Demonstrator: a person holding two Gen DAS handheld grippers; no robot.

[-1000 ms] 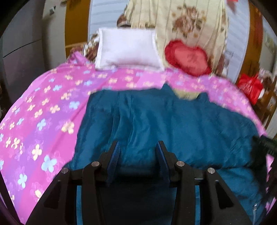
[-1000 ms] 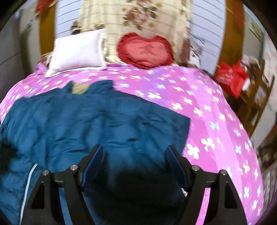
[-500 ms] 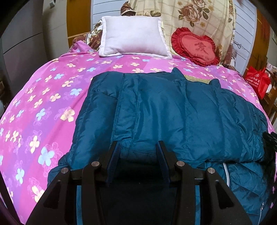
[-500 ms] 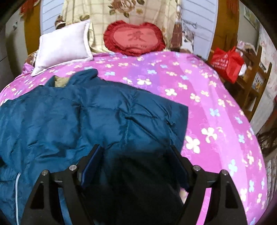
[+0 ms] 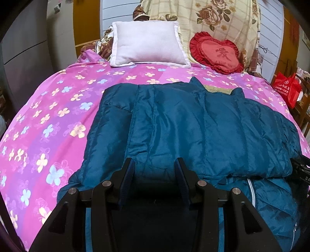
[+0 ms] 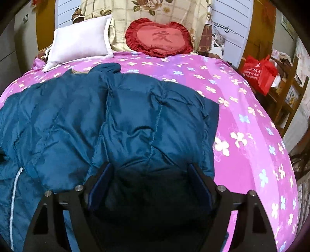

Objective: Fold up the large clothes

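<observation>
A dark teal padded jacket lies spread on the pink flowered bed cover. It also shows in the right wrist view. Its sides are folded inward over the body, and a light zipper shows at the lower right. My left gripper is open, low over the jacket's near left fold, with jacket fabric between its fingers. My right gripper is open wide over the jacket's near right fold, which bulges between its fingers. The right gripper's edge shows in the left wrist view.
A white pillow and a red heart cushion lie at the head of the bed against a flowered quilt. A red bag sits on wooden furniture at the bed's right side.
Both grippers have drawn back slightly and settled; the views are sharper. The jacket's right fold now bulges between the right gripper's fingers. The jacket lies still.
</observation>
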